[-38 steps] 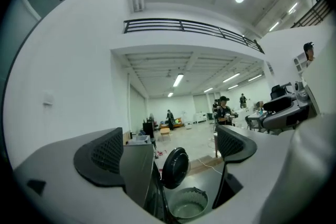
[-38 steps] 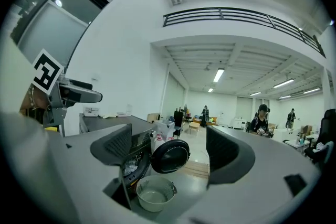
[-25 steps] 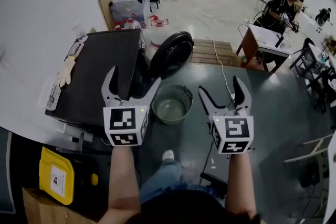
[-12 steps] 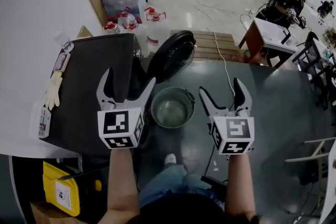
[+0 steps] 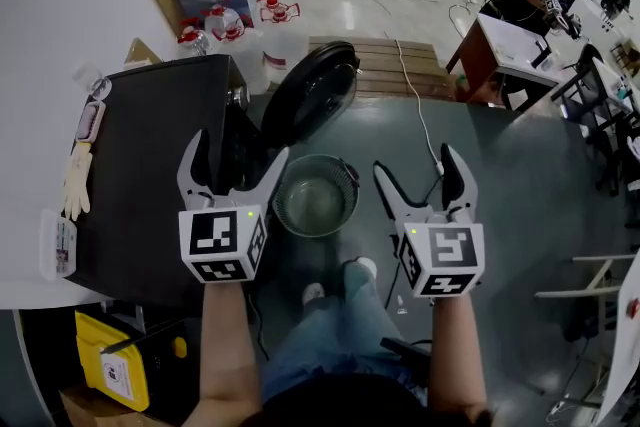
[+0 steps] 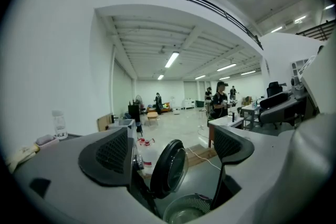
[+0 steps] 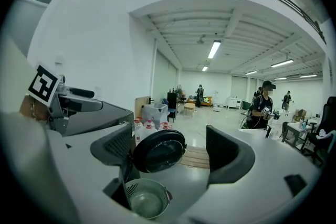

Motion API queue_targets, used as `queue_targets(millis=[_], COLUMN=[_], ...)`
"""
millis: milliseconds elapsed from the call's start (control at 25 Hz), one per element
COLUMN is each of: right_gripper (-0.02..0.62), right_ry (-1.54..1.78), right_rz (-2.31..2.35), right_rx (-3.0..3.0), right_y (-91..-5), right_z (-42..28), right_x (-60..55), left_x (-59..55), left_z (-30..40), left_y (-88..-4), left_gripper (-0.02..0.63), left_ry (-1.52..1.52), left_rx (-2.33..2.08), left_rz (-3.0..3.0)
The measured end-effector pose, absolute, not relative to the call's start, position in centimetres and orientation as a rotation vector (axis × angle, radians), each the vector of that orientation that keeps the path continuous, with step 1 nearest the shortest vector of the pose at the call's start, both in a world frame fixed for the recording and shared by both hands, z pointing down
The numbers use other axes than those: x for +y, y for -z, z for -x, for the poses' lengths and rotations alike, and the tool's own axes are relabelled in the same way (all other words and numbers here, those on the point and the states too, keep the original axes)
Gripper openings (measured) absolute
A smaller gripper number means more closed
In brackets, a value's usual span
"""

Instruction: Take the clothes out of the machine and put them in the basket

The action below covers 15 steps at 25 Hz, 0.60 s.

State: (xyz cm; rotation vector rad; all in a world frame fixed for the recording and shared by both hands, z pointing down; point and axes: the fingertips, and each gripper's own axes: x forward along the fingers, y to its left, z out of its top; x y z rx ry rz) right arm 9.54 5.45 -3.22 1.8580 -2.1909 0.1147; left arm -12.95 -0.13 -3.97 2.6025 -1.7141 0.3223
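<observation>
Holding both grippers wide and empty while one shoe has stepped forward.
Left gripper stays over the machine edge, jaws spread; its door stands open at 12 o'clock. The empty basket sits between the grippers on the dark floor. Right gripper gapes too. Desks stand at 1 o'clock.
</observation>
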Motion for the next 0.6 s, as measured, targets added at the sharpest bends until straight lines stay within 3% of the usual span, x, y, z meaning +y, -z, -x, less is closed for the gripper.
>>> queue_targets(millis=[600], right_gripper=[0.433], right_ry=[-0.352], right_rz=[-1.733], right_rx=[-2.179], right_y=[-5.8], right_z=[-18.5], right_x=[-0.6], left_x=[-4.4], left_z=[6.8], left_y=[-5.9], left_gripper=[0.514], left_ry=[-0.537], left_rx=[-1.750], left_rz=[-2.337])
